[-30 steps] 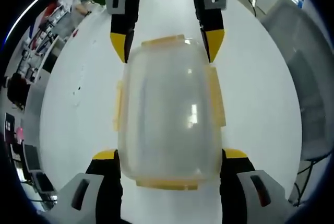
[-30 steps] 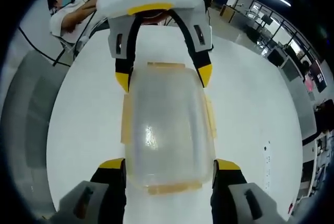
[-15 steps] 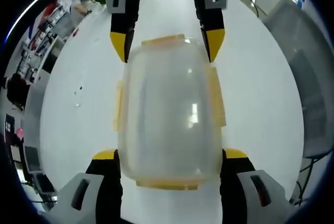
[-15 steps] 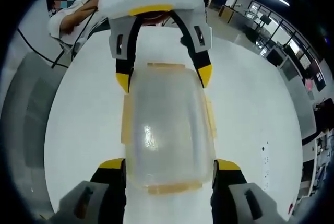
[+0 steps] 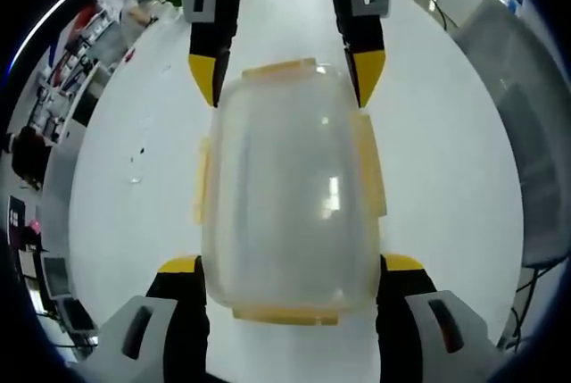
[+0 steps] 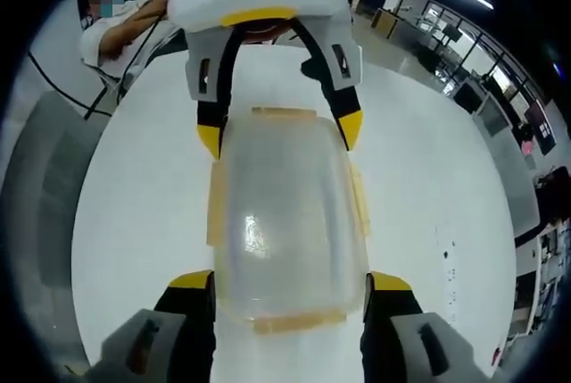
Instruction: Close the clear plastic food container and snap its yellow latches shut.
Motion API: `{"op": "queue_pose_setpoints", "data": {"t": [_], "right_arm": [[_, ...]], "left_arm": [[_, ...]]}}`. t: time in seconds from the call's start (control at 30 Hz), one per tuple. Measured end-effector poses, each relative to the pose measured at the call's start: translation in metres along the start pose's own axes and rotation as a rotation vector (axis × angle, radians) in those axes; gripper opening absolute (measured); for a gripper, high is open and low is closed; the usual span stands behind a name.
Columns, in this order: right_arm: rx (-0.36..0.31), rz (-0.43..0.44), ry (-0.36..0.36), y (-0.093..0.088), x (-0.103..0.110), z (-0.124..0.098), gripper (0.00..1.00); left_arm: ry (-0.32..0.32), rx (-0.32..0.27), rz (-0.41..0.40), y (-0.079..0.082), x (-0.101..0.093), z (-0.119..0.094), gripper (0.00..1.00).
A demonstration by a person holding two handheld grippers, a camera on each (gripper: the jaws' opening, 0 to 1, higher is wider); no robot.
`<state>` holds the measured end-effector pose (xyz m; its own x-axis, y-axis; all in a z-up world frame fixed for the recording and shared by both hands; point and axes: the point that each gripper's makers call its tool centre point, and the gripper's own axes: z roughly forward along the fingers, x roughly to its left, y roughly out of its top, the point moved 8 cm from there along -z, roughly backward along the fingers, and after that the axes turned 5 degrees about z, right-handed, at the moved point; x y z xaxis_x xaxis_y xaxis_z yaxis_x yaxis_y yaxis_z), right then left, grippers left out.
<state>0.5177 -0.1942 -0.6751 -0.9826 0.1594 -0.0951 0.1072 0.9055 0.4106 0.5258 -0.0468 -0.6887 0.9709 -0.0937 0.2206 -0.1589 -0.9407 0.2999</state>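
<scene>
Container (image 5: pixel 287 191) lies on table (image 5: pixel 134 133), centre of both views, lid on top. Left gripper (image 5: pixel 290 269) straddles its 6 o'clock end in the left gripper view; right gripper (image 5: pixel 287 75) brackets the 12 o'clock end. Latches (image 5: pixel 368 164) lie along 3 and 9 o'clock sides. In the right gripper view, right gripper (image 6: pixel 290 278) at 6, left gripper (image 6: pixel 278 133) at 12, container (image 6: pixel 287 222) between.

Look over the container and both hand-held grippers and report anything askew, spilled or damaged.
Nothing stands out. The clear container sits flat on the white table, lid on, yellow latches lying against its sides. The left hand-held gripper and right hand-held gripper straddle opposite ends. No spills or cracks visible.
</scene>
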Motion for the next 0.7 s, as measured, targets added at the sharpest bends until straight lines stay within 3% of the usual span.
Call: {"op": "queue_pose_setpoints", "data": {"t": [0.7], "right_arm": [[0.002,0.008,-0.008,0.0032,-0.0078,0.0019,0.66]], "left_arm": [[0.002,0.0,-0.005,-0.0015,0.0073,0.0011,0.76]]}}
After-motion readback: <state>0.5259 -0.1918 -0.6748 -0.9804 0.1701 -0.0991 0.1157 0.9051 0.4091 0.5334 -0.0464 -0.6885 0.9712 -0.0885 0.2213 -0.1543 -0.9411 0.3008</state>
